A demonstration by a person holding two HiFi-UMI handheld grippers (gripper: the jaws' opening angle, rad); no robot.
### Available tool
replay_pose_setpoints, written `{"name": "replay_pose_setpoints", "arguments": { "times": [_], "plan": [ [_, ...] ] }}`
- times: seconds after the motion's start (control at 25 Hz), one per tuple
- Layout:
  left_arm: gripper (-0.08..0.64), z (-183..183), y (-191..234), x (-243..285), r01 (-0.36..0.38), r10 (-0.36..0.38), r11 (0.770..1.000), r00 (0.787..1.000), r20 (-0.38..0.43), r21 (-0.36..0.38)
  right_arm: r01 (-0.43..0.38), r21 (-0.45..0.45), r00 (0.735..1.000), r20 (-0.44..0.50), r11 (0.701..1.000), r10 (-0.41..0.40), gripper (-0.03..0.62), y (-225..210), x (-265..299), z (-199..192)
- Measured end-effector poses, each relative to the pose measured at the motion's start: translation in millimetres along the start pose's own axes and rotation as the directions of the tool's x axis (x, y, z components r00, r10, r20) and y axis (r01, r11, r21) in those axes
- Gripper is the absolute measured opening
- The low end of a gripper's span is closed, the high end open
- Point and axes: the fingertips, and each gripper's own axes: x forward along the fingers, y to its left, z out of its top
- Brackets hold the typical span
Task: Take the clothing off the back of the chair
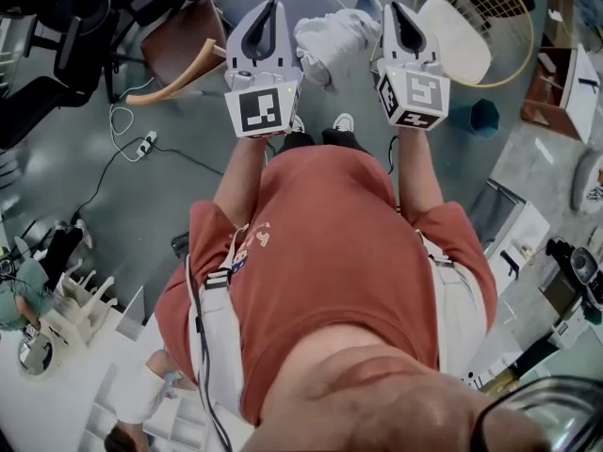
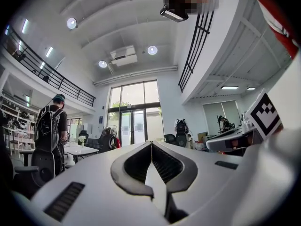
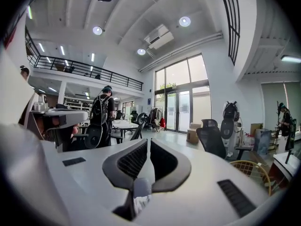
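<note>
A white garment (image 1: 332, 36) lies draped over a chair back on the far side of my two grippers; the chair under it is mostly hidden. My left gripper (image 1: 270, 8) is held just left of the garment, and its jaws meet at the tips (image 2: 151, 143) with nothing between them. My right gripper (image 1: 396, 9) is just right of the garment, also shut and empty (image 3: 147, 140). Both point roughly level, out into the room, and neither touches the cloth. A sliver of the white garment (image 3: 141, 204) shows below the right jaws.
A brown chair with a curved wooden armrest (image 1: 184, 56) stands at the left, next to black office chairs (image 1: 57, 26). A yellow-rimmed wire chair (image 1: 482, 22) and a teal bin (image 1: 483, 116) are at the right. A power strip and cable (image 1: 145, 144) lie on the floor. A person with a backpack (image 3: 101, 114) stands farther off.
</note>
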Motion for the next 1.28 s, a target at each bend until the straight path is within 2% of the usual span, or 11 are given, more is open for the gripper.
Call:
{"name": "replay_pose_setpoints", "arguments": {
  "times": [0.2,0.36,0.56,0.72,0.8,0.88,0.96,1.0,1.08,1.2,1.28],
  "plan": [
    [0.02,-20,-9,-9,-0.013,0.013,1.0,1.0,-0.002,-0.021,-0.078,-0.034,0.994,-0.083,0.996,0.075,0.035,13,5,-37],
    [0.02,-36,-13,-14,-0.017,0.016,0.999,0.999,-0.038,-0.032,-0.174,-0.05,0.969,-0.189,0.983,0.162,0.074,26,11,-77],
    [0.02,-48,-14,-15,-0.019,0.016,0.999,0.997,-0.07,-0.042,-0.283,-0.007,0.91,-0.317,0.959,0.267,0.172,37,17,-127],
    [0.02,-59,-16,-18,-0.021,0.016,0.999,0.995,-0.094,-0.045,-0.372,-0.024,0.853,-0.404,0.928,0.331,0.254,44,19,-158],
    [0.02,-65,-17,-18,-0.022,0.017,0.999,0.995,-0.101,-0.048,-0.453,-0.038,0.795,-0.469,0.89,0.385,0.286,51,17,-173],
    [0.02,-70,-17,-17,-0.029,0.024,0.998,0.996,-0.089,-0.05,-0.544,-0.06,0.716,-0.553,0.837,0.426,0.322,59,14,-191],
    [0.02,-74,-16,-17,-0.036,0.032,0.998,0.997,-0.066,-0.057,-0.615,-0.097,0.649,-0.625,0.782,0.433,0.346,62,11,-207],
    [0.02,-75,-16,-18,-0.039,0.036,0.998,0.998,-0.055,-0.058,-0.643,-0.119,0.624,-0.655,0.756,0.427,0.361,63,11,-215],
    [0.02,-79,-15,-20,-0.041,0.038,0.997,0.998,-0.058,-0.058,-0.685,-0.175,0.589,-0.705,0.708,0.396,0.379,64,11,-228],
    [0.02,-87,-15,-24,-0.039,0.032,0.997,0.993,-0.109,-0.065,-0.728,-0.27,0.555,-0.771,0.63,0.312,0.394,62,17,-246],
    [0.02,-87,-15,-21,-0.042,0.037,0.997,0.996,-0.078,-0.064,-0.752,-0.325,0.539,-0.804,0.573,0.251,0.4,59,24,-259]
  ]
}}
